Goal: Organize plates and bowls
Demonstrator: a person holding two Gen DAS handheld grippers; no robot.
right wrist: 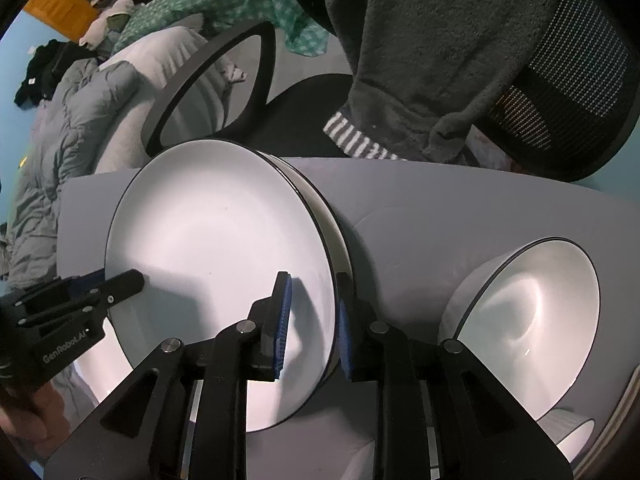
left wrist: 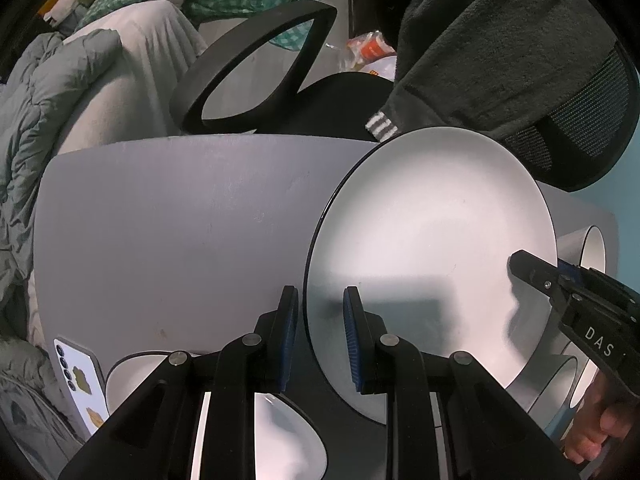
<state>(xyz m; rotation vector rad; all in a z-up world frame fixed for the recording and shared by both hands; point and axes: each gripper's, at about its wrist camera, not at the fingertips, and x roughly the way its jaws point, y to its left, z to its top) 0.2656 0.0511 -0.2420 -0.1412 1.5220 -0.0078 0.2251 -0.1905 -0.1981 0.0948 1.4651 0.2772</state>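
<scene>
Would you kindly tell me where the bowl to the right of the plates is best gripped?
Grip the bowl by its thin black-edged rim, coming from above with one finger inside and one outside. Its wide open mouth and deep curved wall leave the rim as the only narrow hold.

You've got a white plate (right wrist: 220, 240) rimmed in black on a pale grey bench (left wrist: 180, 220), blue pads (left wrist: 354, 340) on black tongs, green checked cloth (right wrist: 224, 4) behind.
</scene>
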